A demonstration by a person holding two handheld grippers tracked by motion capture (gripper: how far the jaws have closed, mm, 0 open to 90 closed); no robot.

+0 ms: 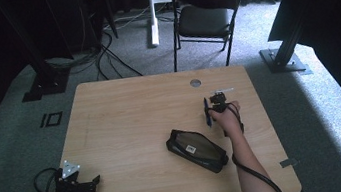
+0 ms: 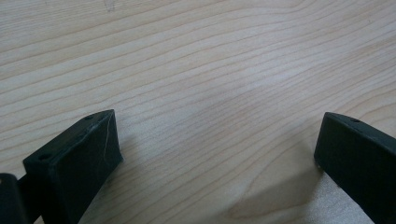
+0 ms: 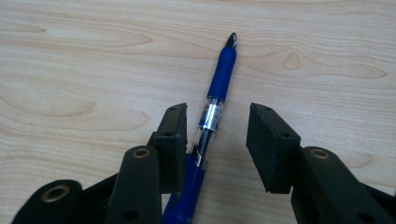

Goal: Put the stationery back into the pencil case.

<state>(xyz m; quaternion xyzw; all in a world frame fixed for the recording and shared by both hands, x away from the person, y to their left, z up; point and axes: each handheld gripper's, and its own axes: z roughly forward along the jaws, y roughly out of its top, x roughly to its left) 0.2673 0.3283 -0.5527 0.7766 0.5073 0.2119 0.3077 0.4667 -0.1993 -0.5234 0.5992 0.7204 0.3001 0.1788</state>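
A blue pen lies on the wooden table, its dark tip pointing away from me. My right gripper is down around the pen's clear barrel. The left jaw rests against the pen; the right jaw stands a clear gap away, so the gripper is open. From the high view the pen lies at the right side of the table, beside the right gripper. A black zipped pouch lies just nearer, to the left of the forearm. My left gripper sits open at the table's near left corner, over bare wood.
A round cable hole sits near the table's far edge. Behind the table stands a black folding chair. Cables run over the carpet at the far left, and dark frame posts stand on both sides.
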